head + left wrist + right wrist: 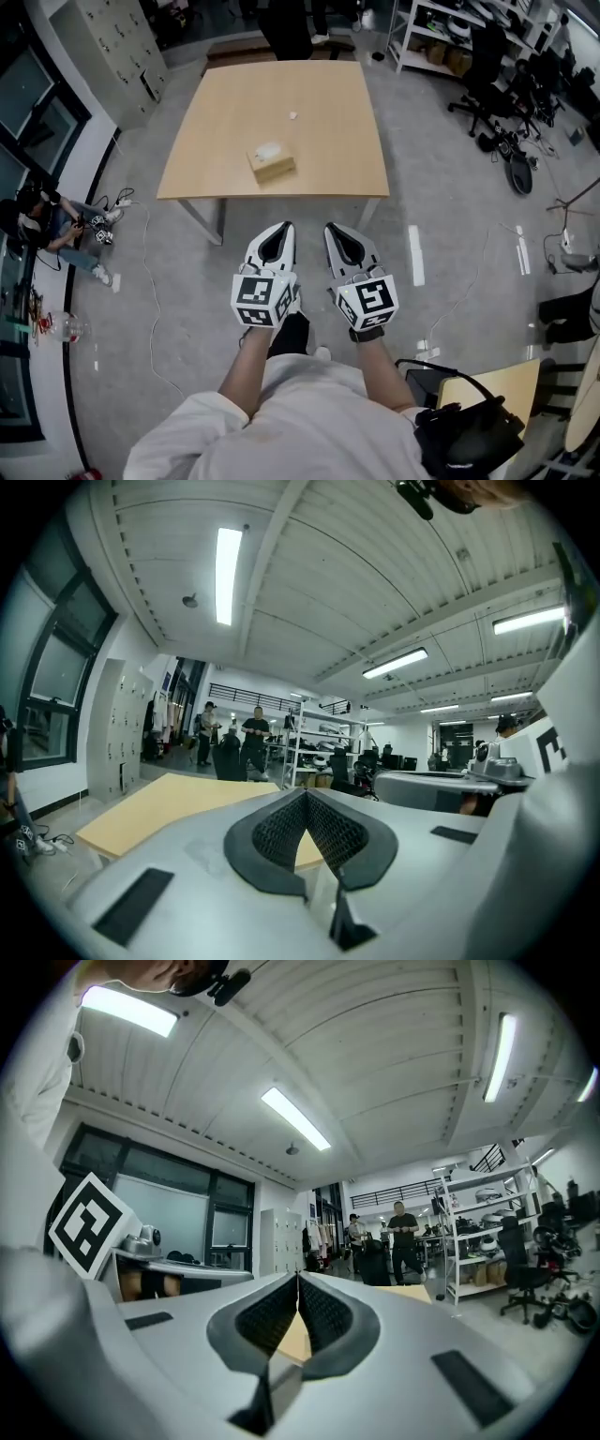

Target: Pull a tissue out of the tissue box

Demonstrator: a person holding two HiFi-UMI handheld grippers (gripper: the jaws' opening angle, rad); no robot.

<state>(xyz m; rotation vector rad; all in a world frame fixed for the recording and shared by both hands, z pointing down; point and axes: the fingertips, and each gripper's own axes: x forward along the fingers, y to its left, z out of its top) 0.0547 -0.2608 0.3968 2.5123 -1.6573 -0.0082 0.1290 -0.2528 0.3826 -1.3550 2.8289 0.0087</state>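
A tan tissue box (pixel 271 164) with a white tissue showing at its top sits near the front edge of a wooden table (pixel 225 122). Both grippers hover over the floor short of that table, side by side, pointing toward it. My left gripper (pixel 282 227) has its jaws together with nothing between them, and my right gripper (pixel 334 228) is likewise shut and empty. In the left gripper view (pixel 306 794) the tabletop (pixel 159 803) shows beyond the jaw tips. The right gripper view (pixel 298 1277) shows only a sliver of the tabletop (pixel 417 1294); the box is hidden in both gripper views.
A small white scrap (pixel 292 115) lies on the table behind the box. A seated person (pixel 47 230) is at the left wall, with cables on the floor. A chair with a black bag (pixel 469 431) stands at my right. Shelves (pixel 441 37) and office chairs fill the far right.
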